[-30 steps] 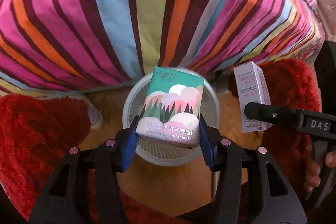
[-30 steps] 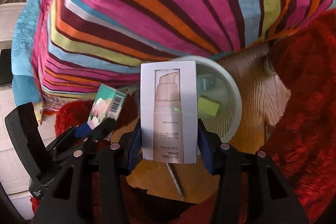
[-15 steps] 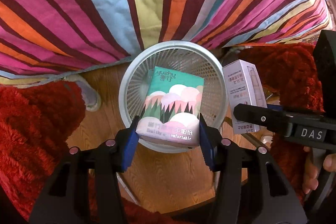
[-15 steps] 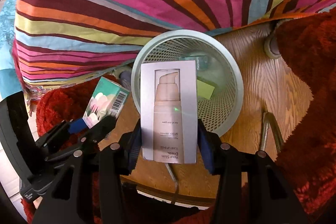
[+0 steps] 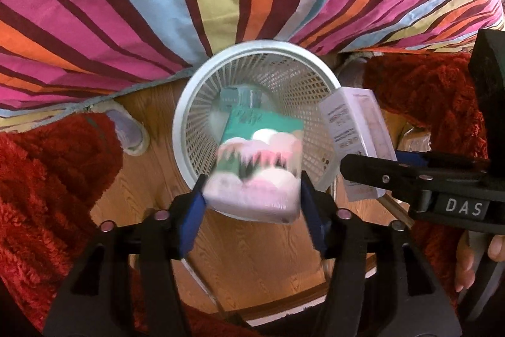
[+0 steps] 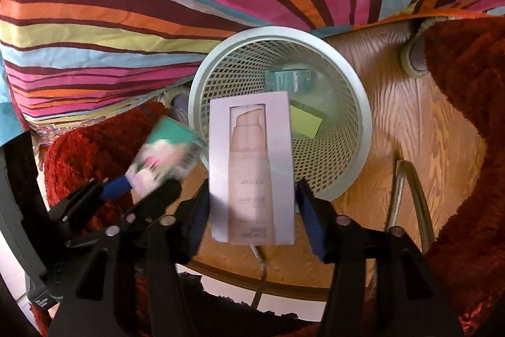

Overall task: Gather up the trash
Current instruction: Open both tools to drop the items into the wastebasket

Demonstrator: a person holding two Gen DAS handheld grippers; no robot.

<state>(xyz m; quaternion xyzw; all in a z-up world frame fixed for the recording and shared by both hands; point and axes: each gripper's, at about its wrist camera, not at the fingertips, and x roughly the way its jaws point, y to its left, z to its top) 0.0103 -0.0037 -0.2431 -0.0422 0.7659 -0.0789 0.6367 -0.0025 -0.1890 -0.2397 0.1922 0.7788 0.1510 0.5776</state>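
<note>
Tissue pack (image 5: 257, 169) blurred, loose between spread left gripper (image 5: 252, 204) fingers; cosmetic box (image 6: 252, 166) loose between spread right gripper (image 6: 252, 210) fingers, above basket (image 6: 353, 103).

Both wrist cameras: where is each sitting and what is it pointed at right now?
Left wrist: on the left gripper, looking down past the tissue pack into the basket; the other gripper and fingers show at right.
Right wrist: on the right gripper, facing down past the cosmetics box; the left gripper shows.
Shared: basket, both boxes, striped bedspread.
</note>
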